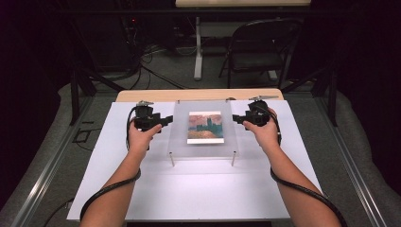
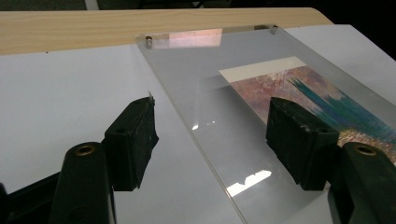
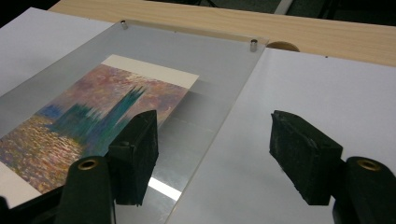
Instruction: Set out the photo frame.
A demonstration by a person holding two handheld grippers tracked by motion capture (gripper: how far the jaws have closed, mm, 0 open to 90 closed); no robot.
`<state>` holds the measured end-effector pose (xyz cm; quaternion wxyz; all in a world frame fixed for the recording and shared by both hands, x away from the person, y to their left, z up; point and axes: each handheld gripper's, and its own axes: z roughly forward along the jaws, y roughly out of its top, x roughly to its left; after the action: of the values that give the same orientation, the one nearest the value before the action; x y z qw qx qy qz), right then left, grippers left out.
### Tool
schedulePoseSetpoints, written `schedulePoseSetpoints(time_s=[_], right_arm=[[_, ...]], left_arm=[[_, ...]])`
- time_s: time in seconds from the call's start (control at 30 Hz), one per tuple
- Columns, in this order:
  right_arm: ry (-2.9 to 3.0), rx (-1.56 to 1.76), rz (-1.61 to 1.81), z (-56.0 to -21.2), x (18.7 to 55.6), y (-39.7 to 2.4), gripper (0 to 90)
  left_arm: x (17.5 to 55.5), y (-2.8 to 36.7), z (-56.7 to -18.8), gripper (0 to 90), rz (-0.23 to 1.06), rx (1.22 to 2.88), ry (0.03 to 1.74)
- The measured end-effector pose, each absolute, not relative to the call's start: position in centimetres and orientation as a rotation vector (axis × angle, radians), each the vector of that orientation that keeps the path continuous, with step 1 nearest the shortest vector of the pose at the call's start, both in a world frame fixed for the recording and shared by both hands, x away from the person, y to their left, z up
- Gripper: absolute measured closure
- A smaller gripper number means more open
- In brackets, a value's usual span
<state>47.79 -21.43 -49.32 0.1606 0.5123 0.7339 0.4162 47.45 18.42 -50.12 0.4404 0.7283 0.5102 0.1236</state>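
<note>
Folding chair (image 1: pixel 263 47) behind wooden table (image 1: pixel 198 95)

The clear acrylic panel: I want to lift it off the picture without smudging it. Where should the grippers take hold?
Probably by the long side edges, one gripper from each side. The acrylic panel lies flat on corner pegs, so each edge overhangs. The left gripper and right gripper already straddle those edges, jaws open.

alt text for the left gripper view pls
Open black left claw straddles the left edge of a clear acrylic panel lying over a colourful painted print. The panel sits on a white sheet over a light wooden table.
</note>
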Motion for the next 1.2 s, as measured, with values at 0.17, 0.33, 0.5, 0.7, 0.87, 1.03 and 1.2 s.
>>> schedulePoseSetpoints(time_s=[0.17, 0.33, 0.5, 0.7, 0.87, 1.03, 1.2], right_arm=[[2.103, 1.472, 1.183, -49.7, 48.4, -21.1, 32.6], [2.109, 1.474, 1.184, -49.9, 48.8, -20.8, 32.8], [2.129, 1.480, 1.190, -50.3, 49.0, -20.2, 32.8], [2.143, 1.512, 1.191, -51.0, 49.2, -19.7, 32.8], [2.149, 1.547, 1.198, -51.8, 49.3, -19.6, 32.9], [2.158, 1.585, 1.218, -52.4, 49.5, -19.4, 32.9], [2.196, 1.625, 1.250, -52.7, 49.6, -19.0, 32.8]], left_arm=[[48.0, 17.9, -50.6, 33.5, 0.296, 1.819, 1.282], [48.5, 17.5, -50.9, 34.1, 0.294, 1.819, 1.286], [48.8, 17.1, -51.3, 34.0, 0.282, 1.809, 1.291], [49.0, 16.5, -52.0, 33.8, 0.245, 1.809, 1.295], [49.2, 16.0, -52.9, 33.8, 0.195, 1.815, 1.319], [49.5, 15.6, -53.6, 33.8, 0.155, 1.824, 1.339], [49.6, 15.2, -53.9, 32.9, 0.146, 1.832, 1.355]])
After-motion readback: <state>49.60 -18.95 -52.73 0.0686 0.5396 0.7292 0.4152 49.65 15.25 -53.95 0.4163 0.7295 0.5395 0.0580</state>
